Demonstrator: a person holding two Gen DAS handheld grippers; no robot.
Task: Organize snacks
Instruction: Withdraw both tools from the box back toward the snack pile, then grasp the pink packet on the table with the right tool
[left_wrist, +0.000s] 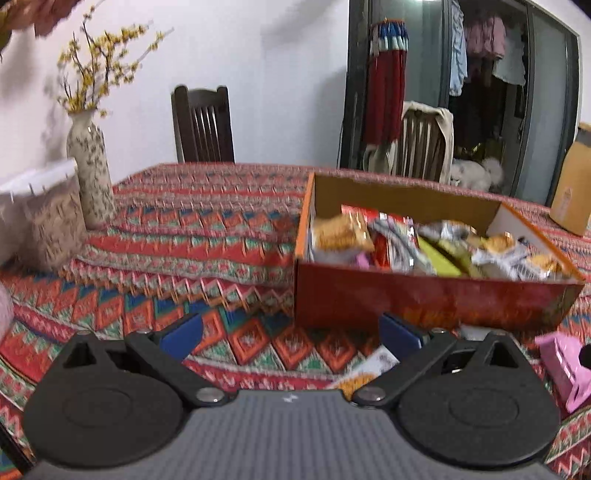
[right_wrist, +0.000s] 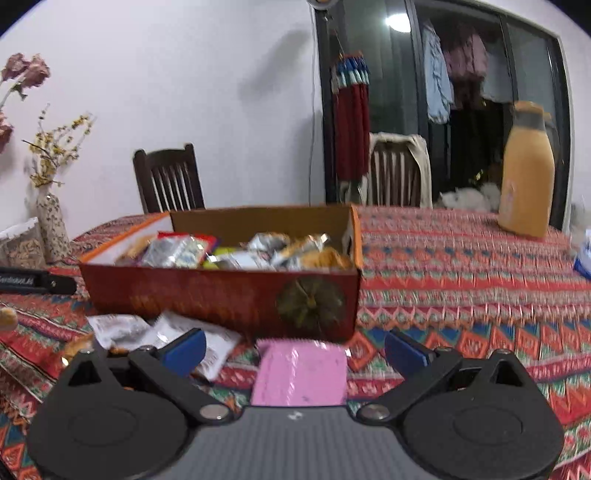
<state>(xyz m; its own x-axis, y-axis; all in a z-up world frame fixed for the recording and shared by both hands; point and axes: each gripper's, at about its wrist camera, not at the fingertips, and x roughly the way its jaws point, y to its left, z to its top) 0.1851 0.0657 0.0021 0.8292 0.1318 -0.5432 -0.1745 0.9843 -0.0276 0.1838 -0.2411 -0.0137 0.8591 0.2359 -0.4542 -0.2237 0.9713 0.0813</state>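
On the table (right_wrist: 461, 266) stands a box (right_wrist: 221, 295) with snack packets (right_wrist: 236, 251) heaped in it. Before the box, a packet (right_wrist: 299, 373) lies between the open fingers of the right gripper (right_wrist: 295, 350), with two more packets (right_wrist: 155, 332) on the cloth to its left; in the left wrist view the left gripper (left_wrist: 291, 336) is over bare cloth left of the box's near corner, a packet (left_wrist: 365, 373) under its right finger. A vase (left_wrist: 90, 166) and a basket (left_wrist: 40, 214) stand at the table's far left, a jug (right_wrist: 526, 177) at its far right, and two chairs (right_wrist: 170, 181) stand behind the table.
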